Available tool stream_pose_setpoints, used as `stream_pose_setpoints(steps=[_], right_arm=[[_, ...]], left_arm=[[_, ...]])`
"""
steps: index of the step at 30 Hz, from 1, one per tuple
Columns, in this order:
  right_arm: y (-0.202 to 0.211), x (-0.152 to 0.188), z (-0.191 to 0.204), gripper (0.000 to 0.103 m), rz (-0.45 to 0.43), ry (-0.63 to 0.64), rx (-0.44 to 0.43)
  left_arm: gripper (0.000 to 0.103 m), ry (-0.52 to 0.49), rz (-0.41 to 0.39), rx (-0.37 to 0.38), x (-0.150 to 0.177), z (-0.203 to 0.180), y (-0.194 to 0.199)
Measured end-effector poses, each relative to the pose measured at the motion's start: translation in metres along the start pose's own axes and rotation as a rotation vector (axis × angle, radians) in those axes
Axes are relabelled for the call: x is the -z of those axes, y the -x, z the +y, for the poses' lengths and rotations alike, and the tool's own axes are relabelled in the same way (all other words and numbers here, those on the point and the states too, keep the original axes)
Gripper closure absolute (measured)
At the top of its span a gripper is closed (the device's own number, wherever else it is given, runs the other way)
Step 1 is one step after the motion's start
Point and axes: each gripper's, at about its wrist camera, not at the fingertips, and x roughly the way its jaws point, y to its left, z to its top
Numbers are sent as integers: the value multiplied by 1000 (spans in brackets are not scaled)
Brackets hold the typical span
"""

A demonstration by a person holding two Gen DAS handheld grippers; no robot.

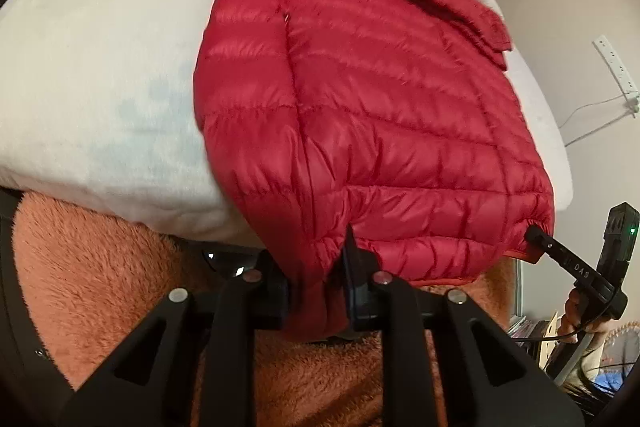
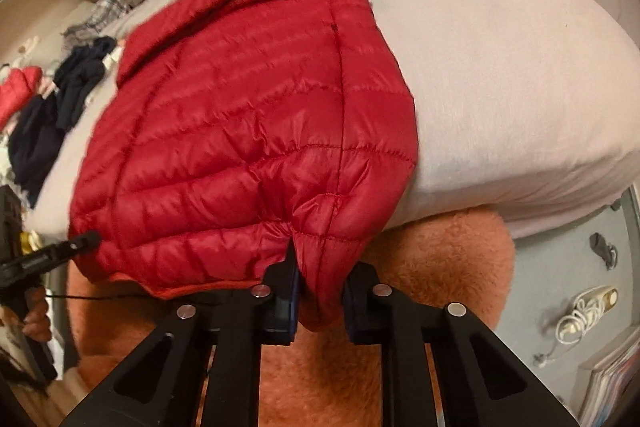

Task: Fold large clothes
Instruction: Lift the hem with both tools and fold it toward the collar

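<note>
The left gripper (image 1: 316,291) and the right gripper (image 2: 320,303) each have their jaws pinching a bunched fold of the hem of the red quilted down jacket (image 1: 372,115); the clamped fabric hides the inner pad faces. Below the hem a shaggy orange fleece (image 1: 100,267) is partly covered. The glossy, channel-stitched jacket lies flat on the smooth grey bed (image 2: 500,75), its collar end far and blurred.
</note>
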Motion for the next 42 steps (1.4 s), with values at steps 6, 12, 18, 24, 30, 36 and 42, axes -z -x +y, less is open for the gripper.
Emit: stream_pose_setpoints(steps=[6, 12, 18, 24, 30, 36, 42], right_arm=[[33, -5, 2, 87, -66, 3, -35], [59, -22, 16, 88, -150, 38, -53], [79, -30, 28, 89, -214, 67, -95], [106, -37, 37, 89, -281, 98, -129], [126, -36, 39, 90, -338, 108, -145], [142, -35, 48, 90, -399, 142, -144], [138, -48, 51, 90, -419, 136, -144]], left_arm=[[87, -14, -53, 23, -5, -4, 31], [88, -9, -108, 82, -15, -5, 61], [89, -8, -192, 129, -28, -12, 92], [89, -24, -250, 197, -41, -18, 121], [89, -37, -295, 222, -57, -24, 142], [89, -65, -355, 233, -68, -28, 163], [89, -58, -376, 219, -90, -27, 157]])
